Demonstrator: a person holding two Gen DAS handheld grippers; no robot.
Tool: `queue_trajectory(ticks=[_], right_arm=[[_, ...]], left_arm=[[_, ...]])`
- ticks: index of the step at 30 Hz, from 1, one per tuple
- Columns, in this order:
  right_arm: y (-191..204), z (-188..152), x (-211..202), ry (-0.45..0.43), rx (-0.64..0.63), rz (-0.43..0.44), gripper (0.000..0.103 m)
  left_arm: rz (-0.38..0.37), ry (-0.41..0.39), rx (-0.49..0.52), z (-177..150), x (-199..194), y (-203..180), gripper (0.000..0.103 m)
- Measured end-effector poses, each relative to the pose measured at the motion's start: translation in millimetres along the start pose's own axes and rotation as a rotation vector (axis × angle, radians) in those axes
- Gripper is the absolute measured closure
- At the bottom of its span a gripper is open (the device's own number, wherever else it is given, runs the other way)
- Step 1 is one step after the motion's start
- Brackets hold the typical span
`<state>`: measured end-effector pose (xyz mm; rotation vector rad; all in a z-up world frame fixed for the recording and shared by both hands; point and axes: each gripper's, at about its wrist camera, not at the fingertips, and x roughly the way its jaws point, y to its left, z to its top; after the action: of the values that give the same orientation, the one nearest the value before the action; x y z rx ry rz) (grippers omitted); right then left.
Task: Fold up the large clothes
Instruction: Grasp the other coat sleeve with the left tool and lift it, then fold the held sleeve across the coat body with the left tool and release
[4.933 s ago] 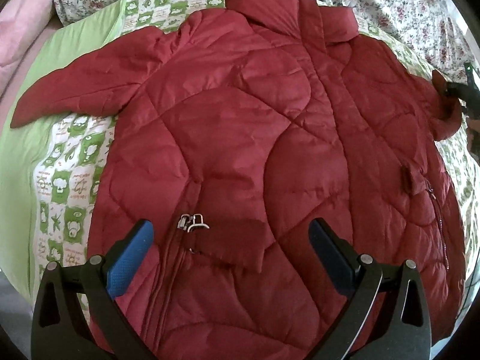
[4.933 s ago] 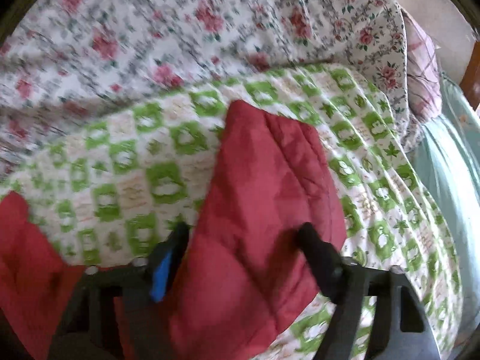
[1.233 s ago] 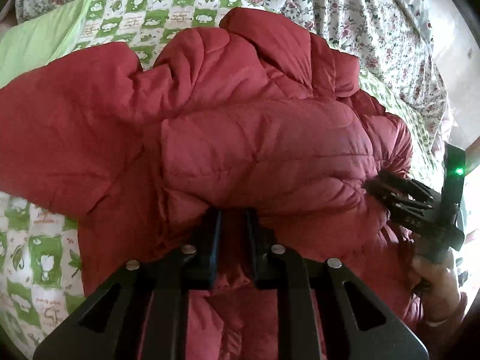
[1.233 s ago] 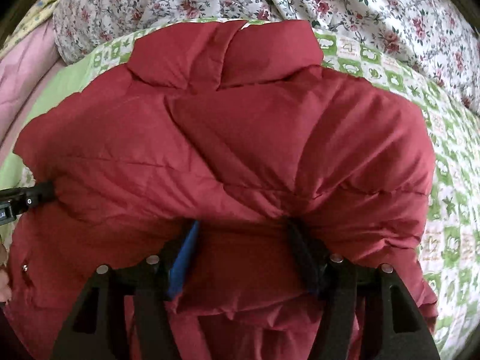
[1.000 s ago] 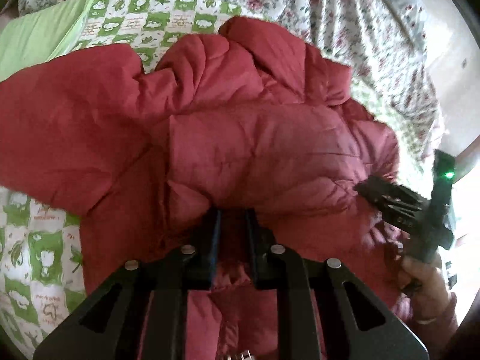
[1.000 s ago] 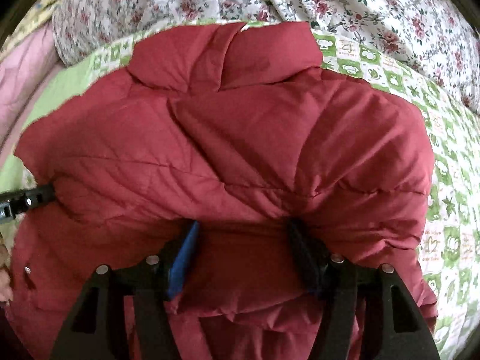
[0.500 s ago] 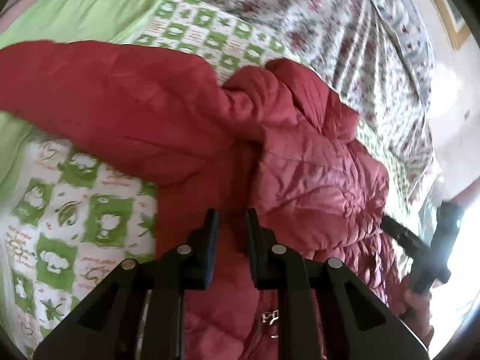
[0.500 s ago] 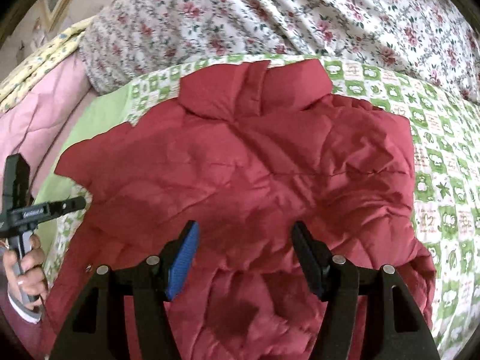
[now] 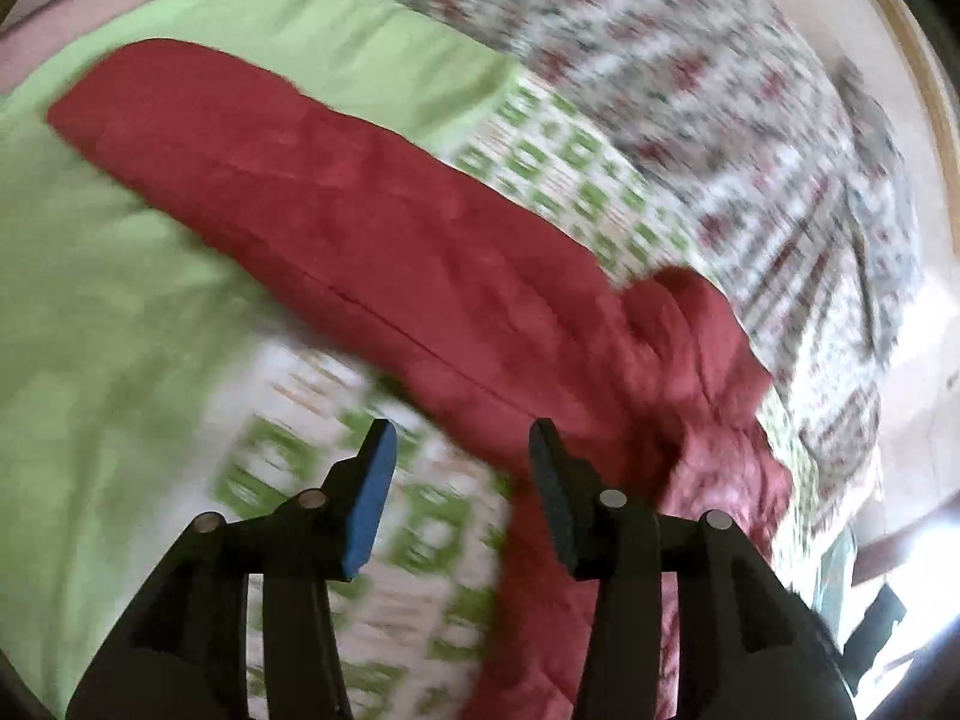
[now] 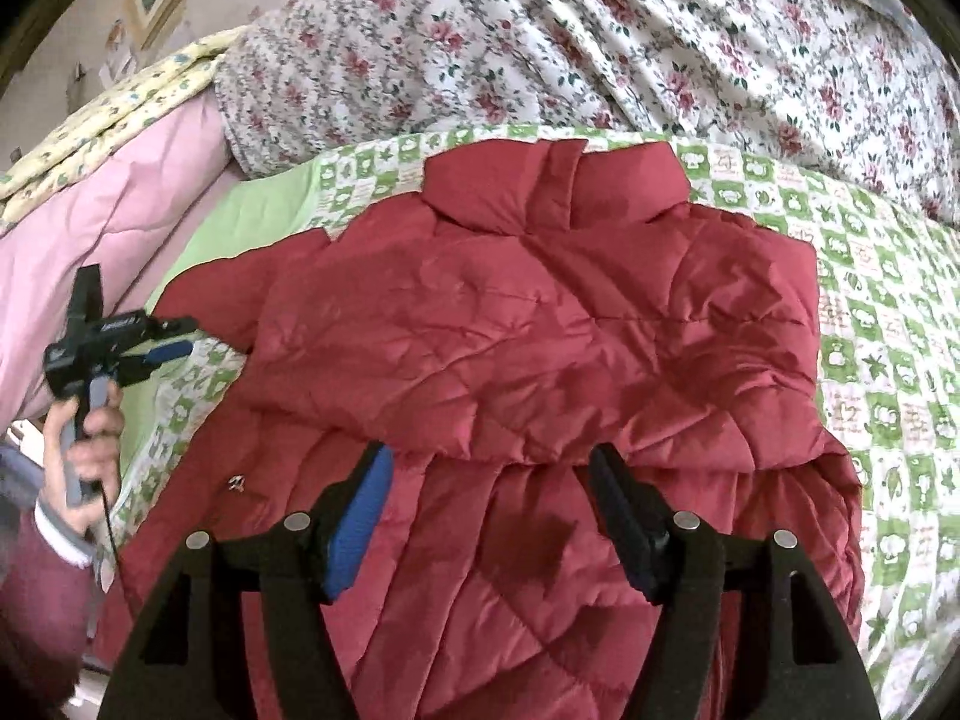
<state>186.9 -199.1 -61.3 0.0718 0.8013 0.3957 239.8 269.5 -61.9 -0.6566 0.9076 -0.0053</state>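
Note:
A red quilted jacket [image 10: 540, 324] lies on the bed with its right sleeve folded across the chest and its collar [image 10: 552, 186] at the far end. My right gripper [image 10: 489, 480] is open and empty just above the folded edge. My left gripper [image 9: 459, 462] is open and empty near the base of the left sleeve [image 9: 336, 210], which stretches out to the upper left over the green sheet. The left gripper also shows in the right wrist view [image 10: 174, 348], off the jacket's left side. The left wrist view is blurred.
The jacket rests on a green-and-white checked blanket [image 10: 888, 324]. A floral duvet [image 10: 660, 42] is heaped at the back. A pink quilt [image 10: 90, 222] lies at the left. A plain green sheet [image 9: 108, 360] is under the left sleeve.
Both grippers let go of the jacket and opened. The left gripper swung left toward the outstretched left sleeve. The right gripper pulled back from the folded part.

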Motion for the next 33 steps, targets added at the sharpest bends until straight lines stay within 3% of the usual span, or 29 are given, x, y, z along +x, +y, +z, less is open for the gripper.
queue_trajectory(ticks=[2,10,13,21,22,24,26,29,33], right_arm=[[4.2,-2.5,-4.9,-0.001,-0.016,-0.001,0.032],[14.7,-12.1,-21.3,-0.025,-0.035,0.027,0.031],[16.3,-15.0,-20.3,-0.019,-0.036,0.037,0.031],[13.9,-20.8,-14.3,0.011,-0.022,0.046,0.031],[12.9,-21.4,-13.7,0.014,-0.018,0.046,0.031],[10.2,-21.9,-12.4,0.017,-0.011,0.044,0.031],[5.9,-22.2,-11.6,0.02,0.003,0.049,0.031],[0.2,-22.6,-11.4,0.018,0.023,0.055,0.031],[-10.9,-22.4,-10.0,0.023,0.066,0.071,0.031]], left_arm=[[0.043,-0.02,-0.035,12.2,-1.4,16.3,0.045],[0.174,-0.058,-0.136,58.9,5.3,78.4,0.044],[0.17,-0.057,-0.174,77.5,10.2,97.9,0.038],[0.192,-0.103,-0.255,109.1,20.1,129.5,0.038],[0.199,-0.11,-0.254,111.7,19.8,128.6,0.04],[0.22,-0.126,-0.24,114.3,18.2,123.3,0.057],[0.204,-0.136,-0.235,115.6,15.7,119.1,0.086],[0.18,-0.162,-0.213,112.9,4.6,105.5,0.092],[0.118,-0.202,-0.095,97.1,-17.4,68.6,0.093]])
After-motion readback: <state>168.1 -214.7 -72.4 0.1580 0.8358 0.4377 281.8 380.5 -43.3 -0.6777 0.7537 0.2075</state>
